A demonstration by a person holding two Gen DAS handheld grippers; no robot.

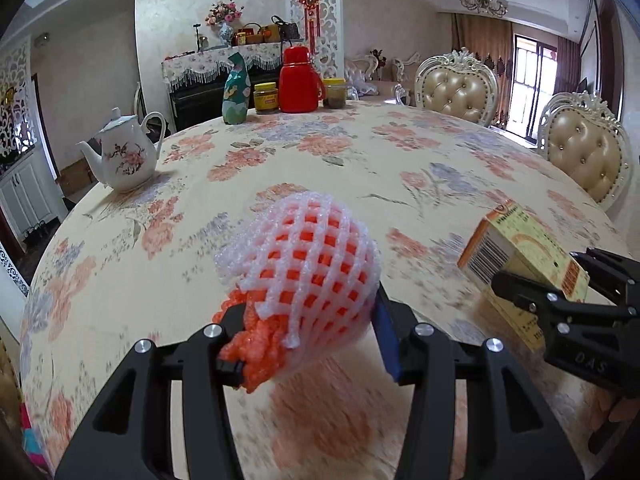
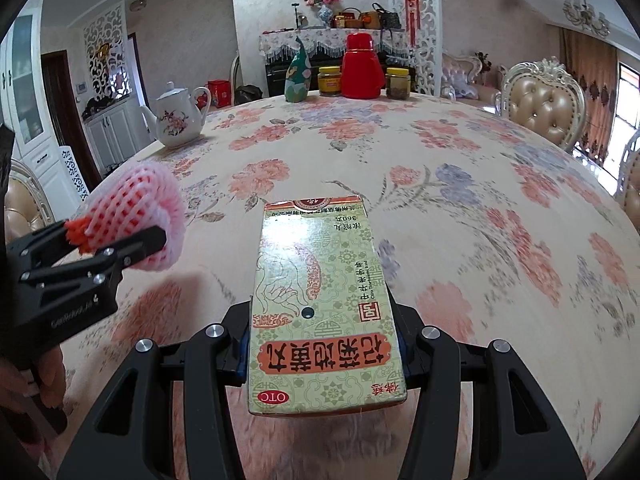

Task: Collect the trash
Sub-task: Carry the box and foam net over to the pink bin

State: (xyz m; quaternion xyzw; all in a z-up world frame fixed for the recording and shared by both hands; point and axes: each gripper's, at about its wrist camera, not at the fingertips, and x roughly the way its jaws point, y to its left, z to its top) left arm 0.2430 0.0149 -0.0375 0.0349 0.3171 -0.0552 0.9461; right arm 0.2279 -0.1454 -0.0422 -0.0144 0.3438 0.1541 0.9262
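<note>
Two items lifted | left claw (image 1: 308, 340) clamps foam fruit net (image 1: 304, 272) | right claw (image 2: 322, 348) clamps medicine box (image 2: 320, 304) | step: carrying above worktop (image 2: 440, 184) | next: find bin, none visible.

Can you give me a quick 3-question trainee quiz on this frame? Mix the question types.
1. True or false: the left gripper is shut on the foam fruit net.
2. Multiple choice: what does the right gripper hold? A) the teapot B) the medicine box C) a yellow-lidded jar
3. Short answer: which tall red item stands at the far edge of the table, between the two yellow-lidded jars?

Key:
1. True; the net is clamped between its fingers and lifted off the tablecloth.
2. B; the medicine box sits between its fingers, while the teapot stands on the table.
3. The red thermos.
</note>
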